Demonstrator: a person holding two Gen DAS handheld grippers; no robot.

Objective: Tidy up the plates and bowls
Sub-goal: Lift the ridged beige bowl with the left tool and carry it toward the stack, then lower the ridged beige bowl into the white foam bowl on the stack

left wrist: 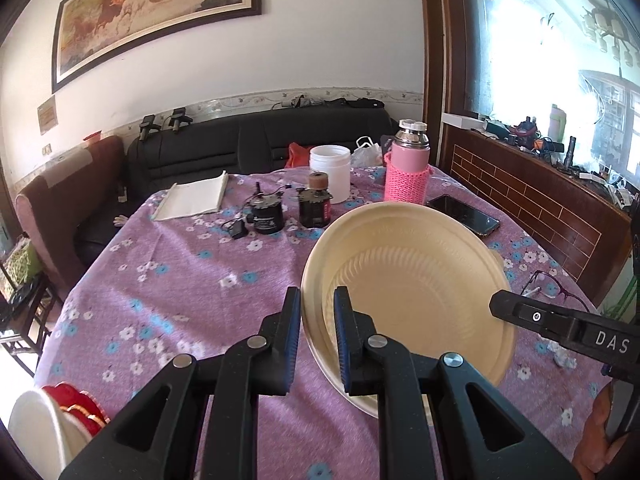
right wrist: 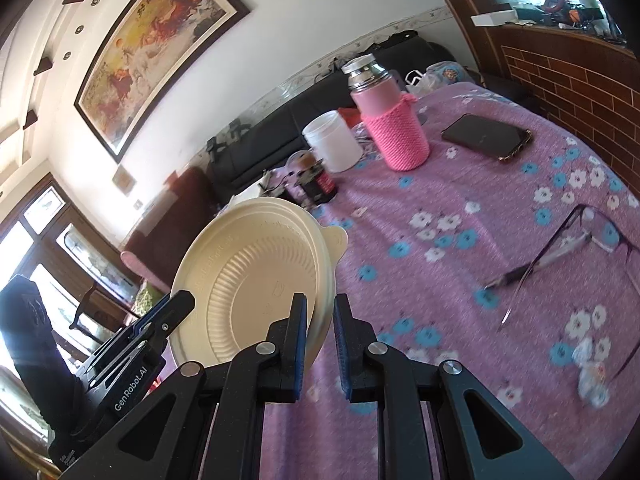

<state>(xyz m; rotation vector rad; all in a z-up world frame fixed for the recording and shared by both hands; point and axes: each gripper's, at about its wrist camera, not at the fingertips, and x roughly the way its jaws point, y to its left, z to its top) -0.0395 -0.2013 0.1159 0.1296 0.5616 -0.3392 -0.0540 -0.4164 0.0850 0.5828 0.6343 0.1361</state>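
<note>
The round cream-coloured ribbed disposable bowl [left wrist: 408,292] is lifted off the table [left wrist: 180,292], which is draped in a purple cloth with a flower print, and it hangs tilted between both claws. The left claw [left wrist: 318,312] has its fingers a narrow gap apart with the bowl's near rim running between them, and the right claw [right wrist: 320,318] straddles the opposite rim the same way; in both views the pads look close to the rim but I cannot tell for sure that either presses on it. A two-sided hold like this suits a light, floppy bowl, probably to steady it or pass it across. At the lower left edge of the left view sits a white plate [left wrist: 32,428] with something red and scalloped [left wrist: 80,408] beside it, likely the stacking place. Well behind stand a pink flask in a knitted sleeve [left wrist: 406,168], a white plastic jar [left wrist: 330,172], two small dark motor-like parts [left wrist: 288,212] and a black phone [left wrist: 464,214]; purple-framed glasses [right wrist: 580,248] and a crumpled wrapper [right wrist: 592,376] lie on the right side, where a careless lowering could catch them
</note>
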